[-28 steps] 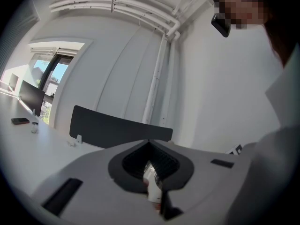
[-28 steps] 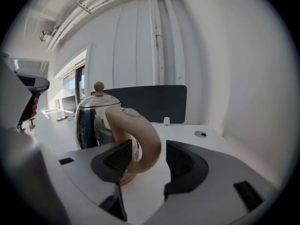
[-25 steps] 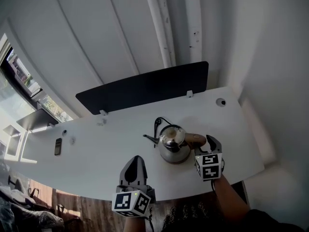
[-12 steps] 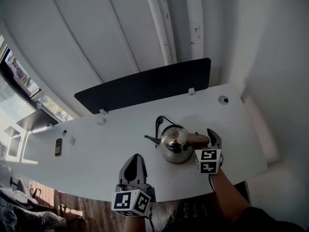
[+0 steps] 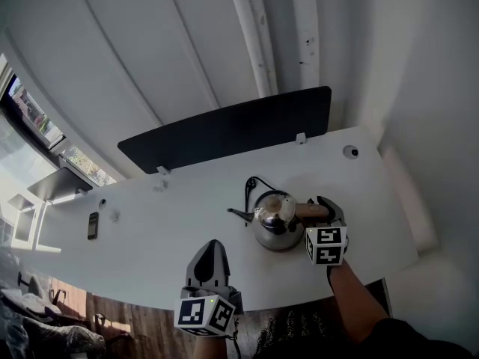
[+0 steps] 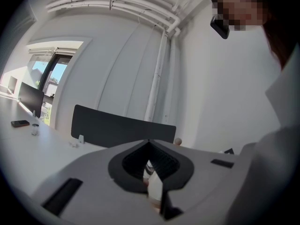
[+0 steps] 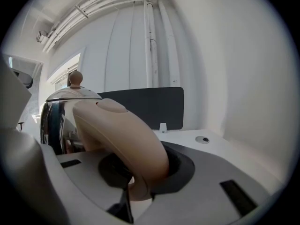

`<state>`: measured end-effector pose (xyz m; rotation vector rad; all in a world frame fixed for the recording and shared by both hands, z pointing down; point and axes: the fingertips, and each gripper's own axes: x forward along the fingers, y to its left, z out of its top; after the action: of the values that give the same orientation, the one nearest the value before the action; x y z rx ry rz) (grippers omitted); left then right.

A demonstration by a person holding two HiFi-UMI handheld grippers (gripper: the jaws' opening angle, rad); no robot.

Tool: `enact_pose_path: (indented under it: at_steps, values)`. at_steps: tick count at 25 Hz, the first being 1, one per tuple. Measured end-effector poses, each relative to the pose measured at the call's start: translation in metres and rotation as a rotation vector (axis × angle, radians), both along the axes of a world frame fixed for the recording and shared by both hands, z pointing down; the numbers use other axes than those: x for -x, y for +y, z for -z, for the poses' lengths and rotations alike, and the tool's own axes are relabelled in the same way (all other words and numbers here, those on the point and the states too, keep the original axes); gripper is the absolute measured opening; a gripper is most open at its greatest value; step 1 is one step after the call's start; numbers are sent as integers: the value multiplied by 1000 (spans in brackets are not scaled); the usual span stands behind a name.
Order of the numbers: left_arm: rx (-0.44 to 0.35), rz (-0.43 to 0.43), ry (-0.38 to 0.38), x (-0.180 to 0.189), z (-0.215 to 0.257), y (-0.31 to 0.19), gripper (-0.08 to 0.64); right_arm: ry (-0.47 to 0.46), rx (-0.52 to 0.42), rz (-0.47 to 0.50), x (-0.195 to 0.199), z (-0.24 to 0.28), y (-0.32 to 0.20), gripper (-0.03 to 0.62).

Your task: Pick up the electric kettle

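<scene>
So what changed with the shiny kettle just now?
The right gripper slid forward around the tan curved handle of the shiny steel kettle, and its jaws have just been closing and now grip it. The kettle still sits on the white desk; the left gripper has not moved, jaws together.

Shiny steel electric kettle (image 5: pixel 275 224) stands upright on white desk (image 5: pixel 161 234)

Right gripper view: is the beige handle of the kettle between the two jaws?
Yes, the kettle handle passes between the jaws of the right gripper, which have just been closing onto it.
</scene>
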<state>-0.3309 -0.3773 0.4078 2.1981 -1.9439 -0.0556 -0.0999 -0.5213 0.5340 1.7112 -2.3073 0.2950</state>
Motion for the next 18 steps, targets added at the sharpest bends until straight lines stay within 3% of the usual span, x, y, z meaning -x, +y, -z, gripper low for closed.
enact_pose_path:
  at_steps: [18]
  values:
    - [-11, -5, 21, -1, 3, 8, 2, -33, -25, -18, -21, 36, 14, 69]
